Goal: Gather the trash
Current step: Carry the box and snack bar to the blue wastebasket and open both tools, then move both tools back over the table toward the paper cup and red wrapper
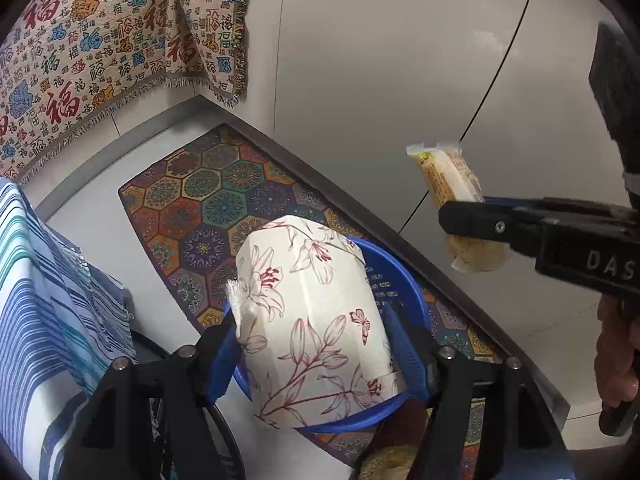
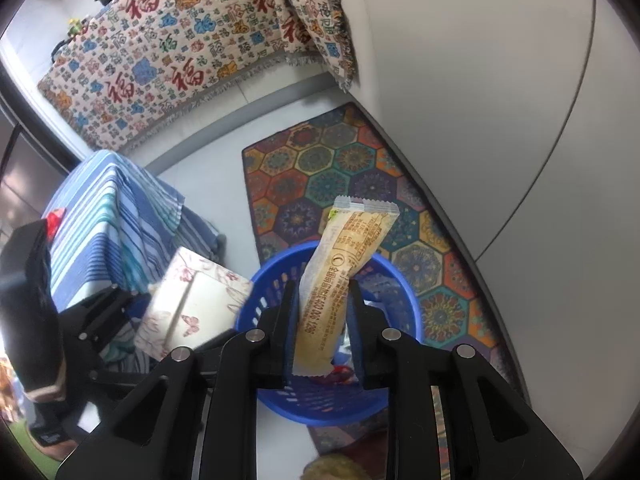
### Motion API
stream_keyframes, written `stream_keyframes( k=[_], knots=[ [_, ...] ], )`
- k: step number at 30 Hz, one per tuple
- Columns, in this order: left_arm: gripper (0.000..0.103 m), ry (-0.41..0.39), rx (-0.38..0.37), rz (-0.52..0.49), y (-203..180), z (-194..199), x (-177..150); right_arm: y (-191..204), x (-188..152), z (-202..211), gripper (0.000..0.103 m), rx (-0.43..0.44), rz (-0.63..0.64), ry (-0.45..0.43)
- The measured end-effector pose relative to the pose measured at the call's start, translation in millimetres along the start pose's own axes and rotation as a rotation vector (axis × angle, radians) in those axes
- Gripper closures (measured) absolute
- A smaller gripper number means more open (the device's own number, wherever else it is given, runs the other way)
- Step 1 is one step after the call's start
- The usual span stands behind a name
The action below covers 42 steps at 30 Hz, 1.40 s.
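Spread wide in the left wrist view: left gripper [image 1: 312, 320], angled steeply down, with a floral tissue pack [image 1: 320, 280] tilted between its blue pads [image 1: 218, 364]. Hard to tell whether those pads press on the pack or merely flank it; left pad right at the pack's edge, right pad close by its far side. Directly beneath the pack, a blue basket [image 1: 404, 292], rim showing on both sides.

Narrowly parted and clamped: right gripper [image 2: 322, 286], grasping a tan snack wrapper [image 2: 344, 248] that stands upright between the pads, printed side toward the camera, crimped top end above the fingertips. Hanging over the basket's open mouth, wrapper's lower end above some scraps inside. Seen from the left wrist as well, wrapper pinched near its middle, with a hand [image 1: 616, 352] on the grip behind.

Beyond the basket, a hexagon-patterned rug [image 2: 340, 168] under it on the pale floor. To the left, a blue striped cloth [image 2: 112, 208]; farther back, a fringed blanket with red characters [image 2: 180, 40].
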<state>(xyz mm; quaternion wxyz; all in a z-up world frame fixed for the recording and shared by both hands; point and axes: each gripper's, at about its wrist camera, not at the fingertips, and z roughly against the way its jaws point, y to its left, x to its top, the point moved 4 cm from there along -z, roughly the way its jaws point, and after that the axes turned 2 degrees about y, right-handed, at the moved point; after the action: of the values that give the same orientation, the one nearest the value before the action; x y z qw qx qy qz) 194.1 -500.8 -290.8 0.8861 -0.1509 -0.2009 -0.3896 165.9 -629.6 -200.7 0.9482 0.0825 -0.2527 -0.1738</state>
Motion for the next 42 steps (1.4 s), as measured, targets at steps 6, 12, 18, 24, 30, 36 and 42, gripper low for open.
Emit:
stream_keyframes(
  k=[6, 12, 18, 24, 30, 36, 42],
  knots=[
    [0.03, 0.035, 0.017, -0.03, -2.1, -19.2, 0.3, -5.8, 3.2, 4.3, 0.051, 0.013, -0.044, -0.038],
    [0.025, 0.022, -0.001, -0.021, -1.2, -19.5, 5.3, -8.8, 7.8, 16.6, 0.048, 0.01, -0.068, -0.094],
    [0.025, -0.018, -0.016, 0.027, 4.7, 8.8, 6.6, -2.8, 11.1, 28.7, 0.04, -0.033, -0.038, -0.144],
    [0.025, -0.107, -0.025, 0.124, 31.5, 107.7, -30.0, 33.4, 11.6, 41.8, 0.039, -0.127, 0.095, -0.182],
    [0.025, -0.143, 0.086, 0.24, 95.7, 196.5, -97.4, 126.3, -3.6, 45.8, 0.036, -0.05, 0.273, -0.187],
    [0.025, -0.142, 0.336, 0.396, 201.8, 240.0, -162.8, 262.7, -55.2, 34.8, 0.036, 0.126, 0.513, -0.15],
    [0.025, -0.157, 0.513, 0.467, 297.7, 251.7, -185.6, 341.7, -65.1, 16.9, 0.036, 0.225, 0.587, -0.152]
  ],
)
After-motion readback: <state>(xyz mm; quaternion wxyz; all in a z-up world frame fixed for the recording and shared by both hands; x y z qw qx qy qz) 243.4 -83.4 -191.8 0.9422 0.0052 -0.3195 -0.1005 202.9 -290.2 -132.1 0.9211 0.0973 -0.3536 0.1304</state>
